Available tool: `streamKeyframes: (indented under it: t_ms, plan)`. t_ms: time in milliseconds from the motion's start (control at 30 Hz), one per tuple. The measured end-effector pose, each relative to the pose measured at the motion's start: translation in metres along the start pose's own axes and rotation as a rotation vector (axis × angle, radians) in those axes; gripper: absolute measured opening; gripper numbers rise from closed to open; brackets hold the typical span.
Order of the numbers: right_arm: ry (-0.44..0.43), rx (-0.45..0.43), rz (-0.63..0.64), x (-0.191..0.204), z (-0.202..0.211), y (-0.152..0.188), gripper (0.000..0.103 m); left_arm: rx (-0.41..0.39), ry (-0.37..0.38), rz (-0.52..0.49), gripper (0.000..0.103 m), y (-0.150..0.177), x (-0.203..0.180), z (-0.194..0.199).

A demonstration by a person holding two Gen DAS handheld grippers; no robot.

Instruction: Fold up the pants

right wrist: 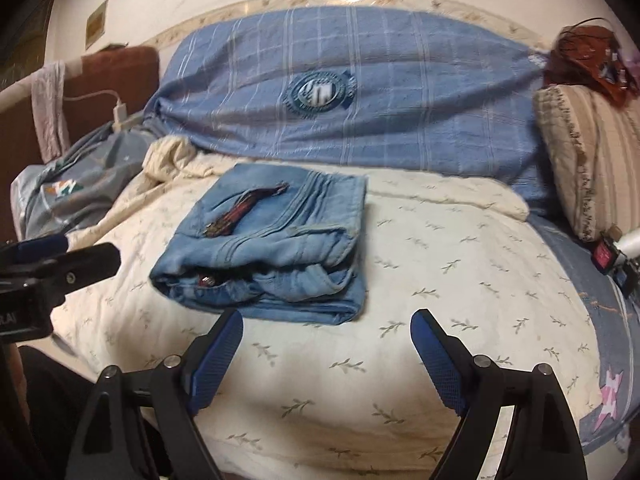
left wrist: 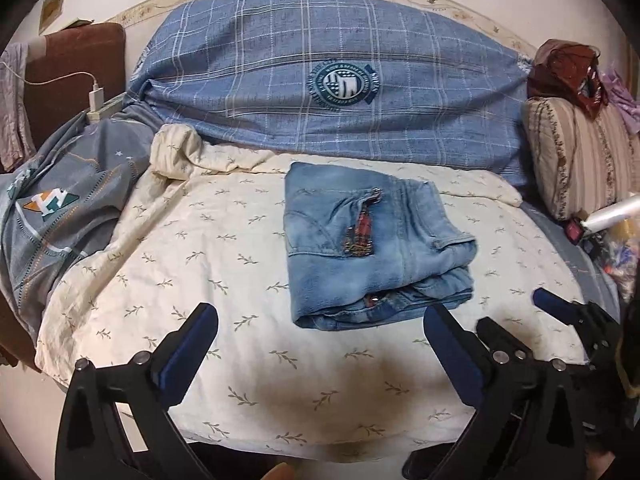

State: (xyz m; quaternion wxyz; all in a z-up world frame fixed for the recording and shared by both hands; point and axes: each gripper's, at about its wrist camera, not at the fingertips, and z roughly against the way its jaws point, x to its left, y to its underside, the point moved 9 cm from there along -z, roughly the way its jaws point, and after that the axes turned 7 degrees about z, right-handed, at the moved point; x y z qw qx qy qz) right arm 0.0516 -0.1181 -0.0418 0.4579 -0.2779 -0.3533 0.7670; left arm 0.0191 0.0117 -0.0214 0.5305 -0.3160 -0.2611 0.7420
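Light blue denim pants (left wrist: 368,244) lie folded into a compact rectangle on the cream leaf-print blanket (left wrist: 200,248); a red embroidered patch and a metal button show. In the right wrist view the pants (right wrist: 276,248) lie just beyond the fingers. My left gripper (left wrist: 320,320) is open and empty, held just short of the pants' near edge. My right gripper (right wrist: 326,328) is open and empty, also short of the near edge. The right gripper also shows at the right of the left wrist view (left wrist: 560,312), and the left gripper shows at the left edge of the right wrist view (right wrist: 60,256).
A large blue plaid bedding bundle (left wrist: 340,72) lies behind the pants. A grey-blue printed quilt (left wrist: 60,208) lies at left, with a charger and cable (left wrist: 96,100). A striped pillow (left wrist: 580,156) with a red-brown bag (left wrist: 568,68) sits at right, above small clutter (left wrist: 608,216).
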Motion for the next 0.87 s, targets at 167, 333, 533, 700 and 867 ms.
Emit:
streamKeyframes:
  t_ms: [167, 333, 533, 700, 867]
  plan:
    - [-0.026, 0.065, -0.015, -0.001, 0.007, -0.017, 0.088, -0.058, 0.018, -0.001, 0.103, -0.011, -0.005, 0.017]
    - [-0.013, 0.063, 0.013, 0.007, 0.012, -0.026, 0.088, -0.041, 0.005, -0.009, 0.103, -0.015, -0.007, 0.018]
    - [-0.01, 0.079, 0.019, 0.011, 0.01, -0.019, 0.088, -0.023, 0.003, -0.02, 0.103, -0.015, -0.011, 0.014]
    - [-0.006, 0.065, 0.018, 0.007, 0.012, -0.022, 0.088, -0.031, -0.004, -0.048, 0.103, -0.017, -0.018, 0.014]
    - [-0.005, 0.065, 0.008, 0.004, 0.012, -0.021, 0.088, -0.039, 0.002, -0.038, 0.103, -0.021, -0.02, 0.014]
